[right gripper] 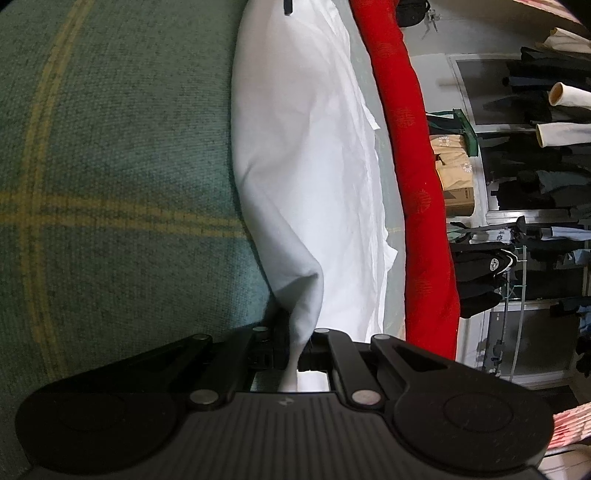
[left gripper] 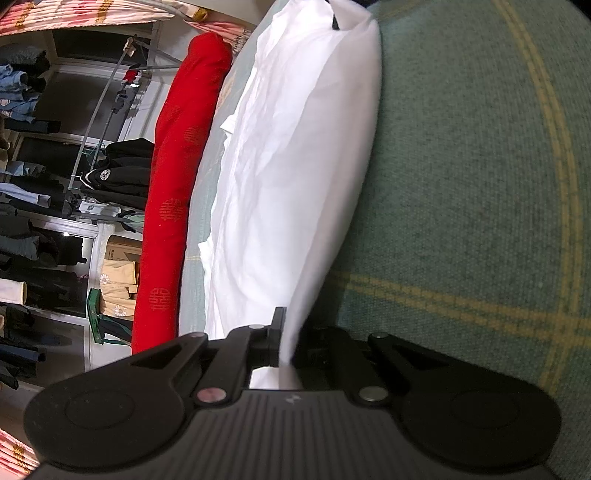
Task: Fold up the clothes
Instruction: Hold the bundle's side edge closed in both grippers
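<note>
A white garment (left gripper: 288, 158) is stretched lengthwise over a green bed cover with yellow lines (left gripper: 480, 184). My left gripper (left gripper: 290, 347) is shut on one end of its raised folded edge, the cloth pinched between the black fingers. In the right wrist view the same white garment (right gripper: 306, 166) runs away from the camera, and my right gripper (right gripper: 297, 350) is shut on its other end. The opposite gripper shows only as a small dark tip at the far end of the cloth (left gripper: 335, 23) in the left wrist view. The lifted edge hangs taut between both grippers.
A long red roll with round patterns (left gripper: 173, 184) lies along the far side of the garment, also (right gripper: 413, 166). Beyond it stand a clothes rack with dark garments (left gripper: 33, 206) and a cardboard box (right gripper: 458, 192). The green cover (right gripper: 118, 166) spreads wide on the near side.
</note>
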